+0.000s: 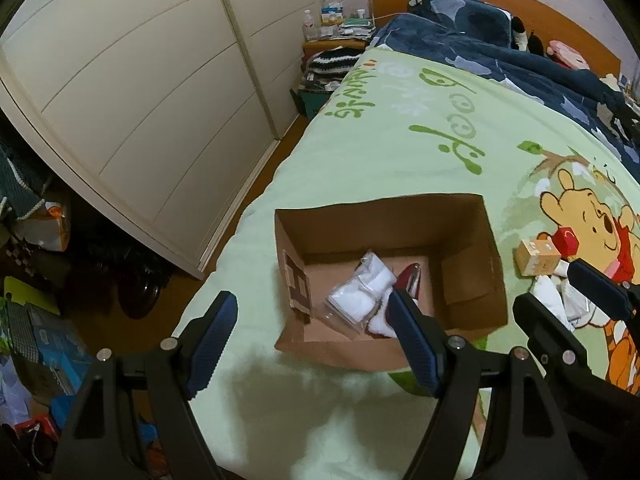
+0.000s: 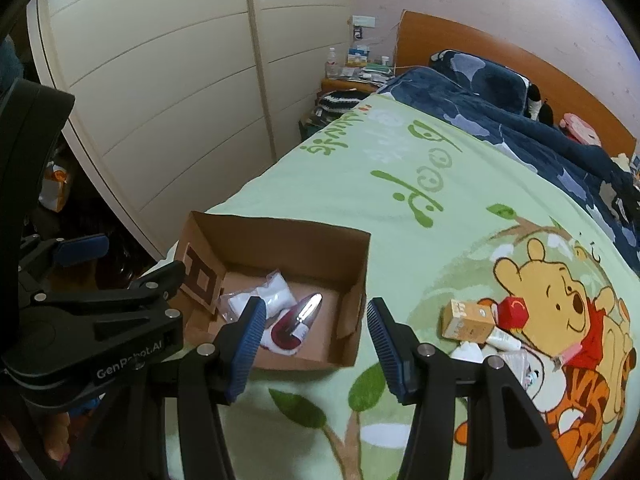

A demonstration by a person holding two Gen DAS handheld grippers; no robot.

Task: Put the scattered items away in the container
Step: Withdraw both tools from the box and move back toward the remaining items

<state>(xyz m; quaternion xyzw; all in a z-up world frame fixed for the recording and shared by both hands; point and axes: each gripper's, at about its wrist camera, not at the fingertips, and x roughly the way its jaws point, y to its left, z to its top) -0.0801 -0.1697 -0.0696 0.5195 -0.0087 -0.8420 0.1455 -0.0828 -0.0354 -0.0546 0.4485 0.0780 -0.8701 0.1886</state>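
An open cardboard box point(image 1: 468, 240) point(image 2: 352, 256) sits on the green bedspread. Inside lie a clear bag of white items point(image 1: 360, 292) point(image 2: 276, 292) and a red-and-silver object point(image 1: 410, 276) point(image 2: 302, 316). Right of the box lies a pile: a tan carton point(image 1: 536, 258) point(image 2: 466, 320), a red cube point(image 1: 566, 240) point(image 2: 514, 312), a white tube point(image 2: 504, 340) and white packets point(image 1: 556, 300) point(image 2: 516, 360). My left gripper point(image 1: 312, 344) is open and empty over the box's near left corner. My right gripper point(image 2: 316, 344) point(image 1: 560, 292) is open and empty at the box's near right corner, left of the pile.
White wardrobe doors point(image 1: 140, 80) stand at left across a narrow floor strip with clutter point(image 1: 40, 320). A dark blue duvet point(image 1: 520, 60) and wooden headboard point(image 2: 520, 68) lie at the far end. A cluttered nightstand point(image 1: 336, 28) stands beside the bed.
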